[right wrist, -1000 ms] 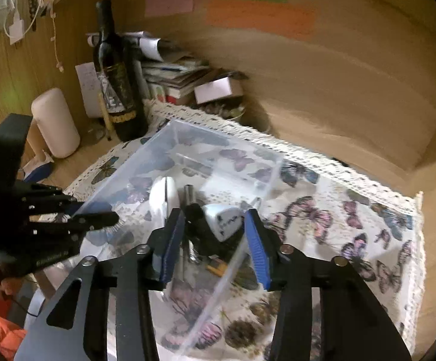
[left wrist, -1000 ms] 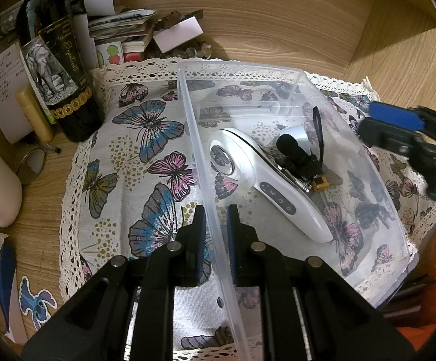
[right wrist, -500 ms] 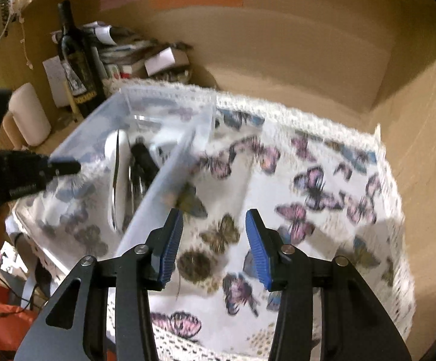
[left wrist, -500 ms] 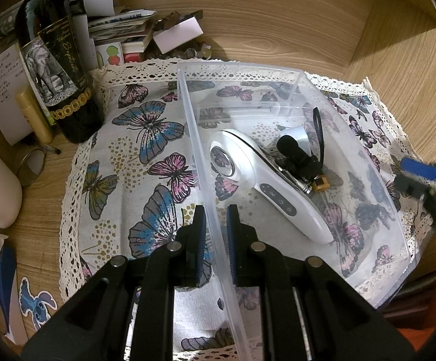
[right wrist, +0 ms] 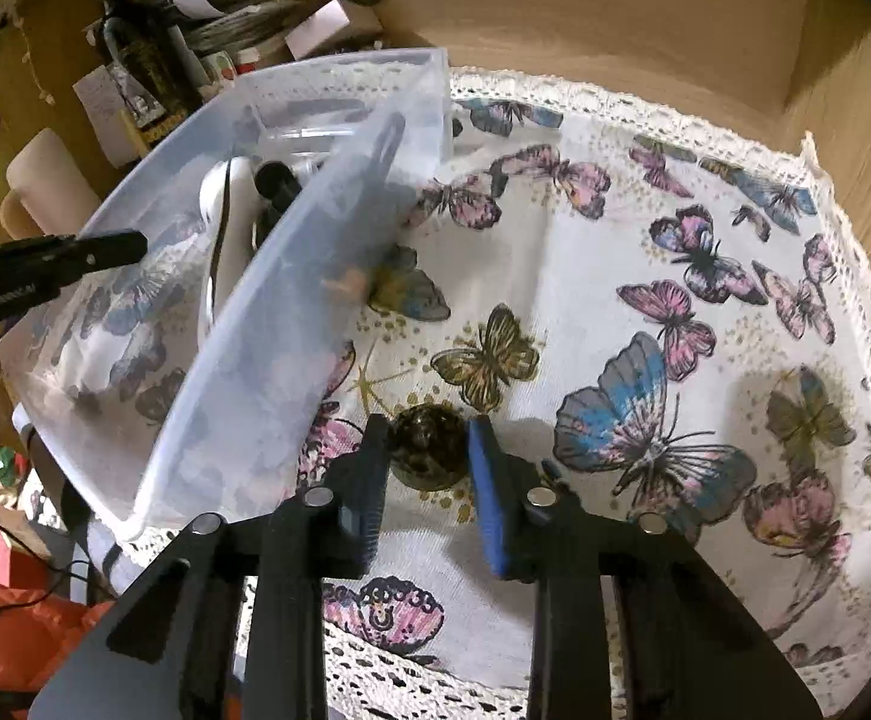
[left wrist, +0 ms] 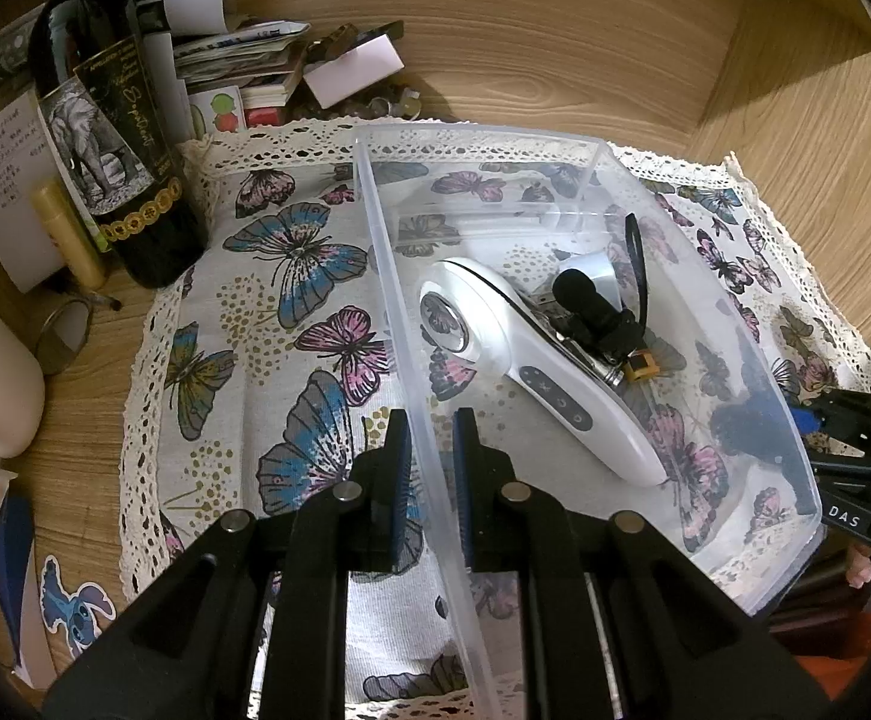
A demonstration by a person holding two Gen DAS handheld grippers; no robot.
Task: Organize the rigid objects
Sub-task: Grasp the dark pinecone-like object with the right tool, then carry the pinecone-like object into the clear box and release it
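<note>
Left wrist view only: inside of the clear plastic bin [left wrist: 585,147], holding a white handheld device [left wrist: 531,360] lying flat just ahead and right of the left gripper [left wrist: 432,462]. A small black cylinder with a strap [left wrist: 597,312] lies against the device's far side. Far left of that gripper stand a dark wine bottle [left wrist: 117,150] and a pile of papers [left wrist: 237,54]. The right gripper shows only as a dark shape at the far right edge.

Right wrist view only: a dark round ball [right wrist: 426,444] on the butterfly cloth [right wrist: 645,312], outside the bin, sitting between the fingers of the right gripper [right wrist: 426,438]. The bin is up and to the left of this gripper, and its contents are largely masked by the frosted wall.

Left gripper: narrow gap, the blue pads straddle the bin's near wall, one pad inside, one outside; it appears clamped on the wall.

Right gripper: moderately open, pads flanking the ball. Contact with the ball cannot be confirmed.
</note>
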